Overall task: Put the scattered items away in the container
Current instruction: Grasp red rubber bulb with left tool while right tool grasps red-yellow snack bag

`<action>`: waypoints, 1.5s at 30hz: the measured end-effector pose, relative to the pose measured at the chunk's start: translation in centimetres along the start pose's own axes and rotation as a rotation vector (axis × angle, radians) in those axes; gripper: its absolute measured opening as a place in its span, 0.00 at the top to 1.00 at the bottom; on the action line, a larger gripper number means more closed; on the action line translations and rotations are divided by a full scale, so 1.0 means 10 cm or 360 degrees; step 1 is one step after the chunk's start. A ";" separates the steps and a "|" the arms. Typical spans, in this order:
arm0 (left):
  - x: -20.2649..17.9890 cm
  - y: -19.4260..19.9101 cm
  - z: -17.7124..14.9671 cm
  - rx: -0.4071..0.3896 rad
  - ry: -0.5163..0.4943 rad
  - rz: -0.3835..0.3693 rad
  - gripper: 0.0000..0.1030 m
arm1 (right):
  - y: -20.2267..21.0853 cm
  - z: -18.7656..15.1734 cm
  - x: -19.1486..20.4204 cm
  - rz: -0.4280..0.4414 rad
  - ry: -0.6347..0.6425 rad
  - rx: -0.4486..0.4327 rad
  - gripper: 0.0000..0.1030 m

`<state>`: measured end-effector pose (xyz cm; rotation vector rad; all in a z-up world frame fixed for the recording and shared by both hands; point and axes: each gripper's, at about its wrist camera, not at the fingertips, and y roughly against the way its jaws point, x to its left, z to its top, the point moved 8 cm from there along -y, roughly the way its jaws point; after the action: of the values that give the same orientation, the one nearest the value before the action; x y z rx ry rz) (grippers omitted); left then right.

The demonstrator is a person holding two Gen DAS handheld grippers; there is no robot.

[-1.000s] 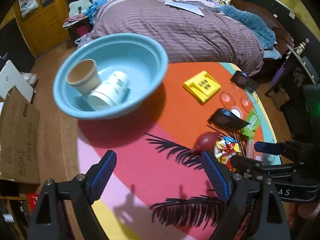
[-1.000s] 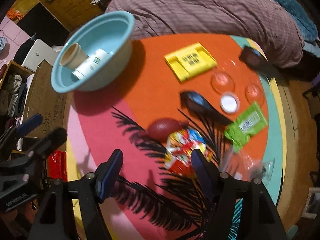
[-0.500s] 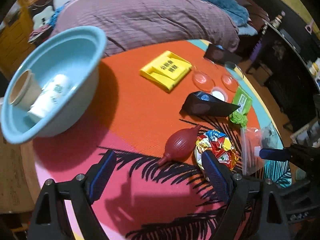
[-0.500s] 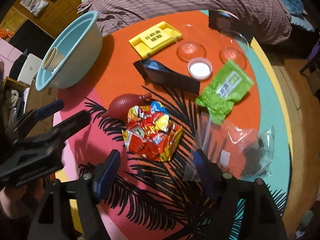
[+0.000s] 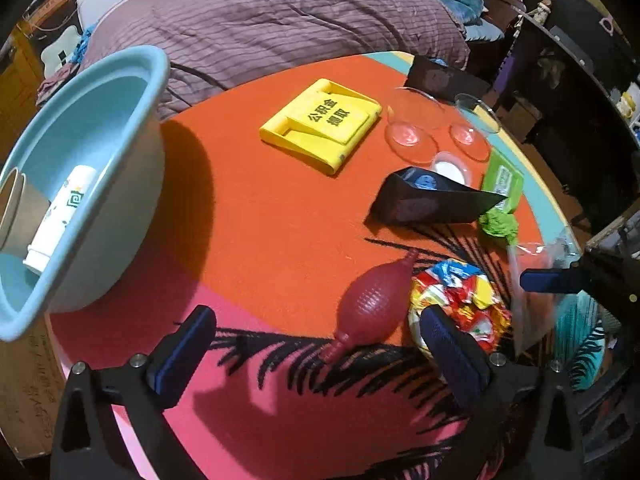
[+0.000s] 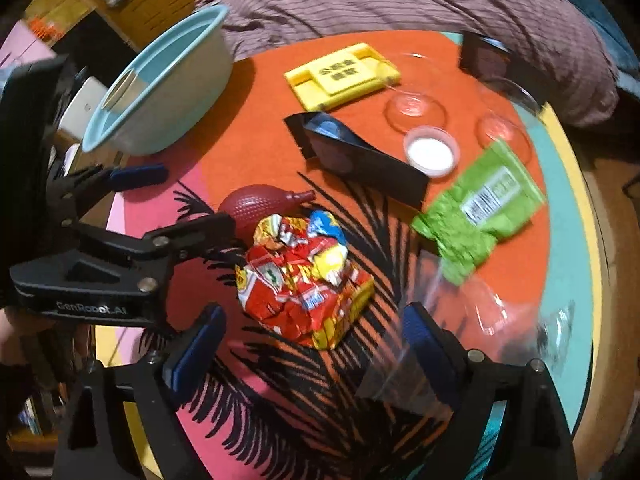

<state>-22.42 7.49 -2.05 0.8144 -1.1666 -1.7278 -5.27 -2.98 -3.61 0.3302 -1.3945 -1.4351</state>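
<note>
My left gripper [image 5: 320, 348] points down at the table, its jaws opening. A red rubber bulb [image 5: 372, 304] lies between its fingers, near the right one, untouched. My right gripper [image 6: 312, 346] hangs over a crumpled red and yellow snack wrapper [image 6: 304, 276], jaws also opening, pads clear of it. The light blue basin [image 5: 100, 152] stands at the left, with a paper cup [image 5: 12, 204] and a white bottle [image 5: 60, 216] in it. In the right wrist view the left gripper [image 6: 192, 198] straddles the red bulb [image 6: 260, 208].
A yellow box [image 5: 320, 124], a black pouch [image 5: 428, 204], a green packet [image 5: 500, 192], two clear dishes [image 5: 408, 136], a white lid [image 5: 450, 168] and a clear plastic bag [image 6: 480, 320] lie on the round table [image 5: 240, 220]. A bed [image 5: 280, 20] runs behind it.
Both grippers have come down closer to the table and their jaws stand wider. The left view swung from the basin toward the red bulb; the right closed in on the wrapper.
</note>
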 end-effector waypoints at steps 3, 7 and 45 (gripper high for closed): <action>0.04 -0.03 0.02 -0.0002 0.0014 0.0010 0.00 | -0.11 0.05 0.01 -0.0021 0.0065 0.0014 0.10; 0.06 -0.05 0.03 0.0003 0.0018 0.0000 0.00 | -0.22 0.08 0.02 -0.0011 0.0085 0.0028 0.10; -0.12 -0.20 0.06 0.0034 -0.0039 -0.0050 0.59 | -0.26 0.06 0.13 0.0024 -0.0121 -0.0160 0.33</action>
<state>-23.04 9.13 -3.64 0.8306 -1.1959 -1.7582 -7.50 -4.30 -5.08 0.2023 -1.3771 -1.5126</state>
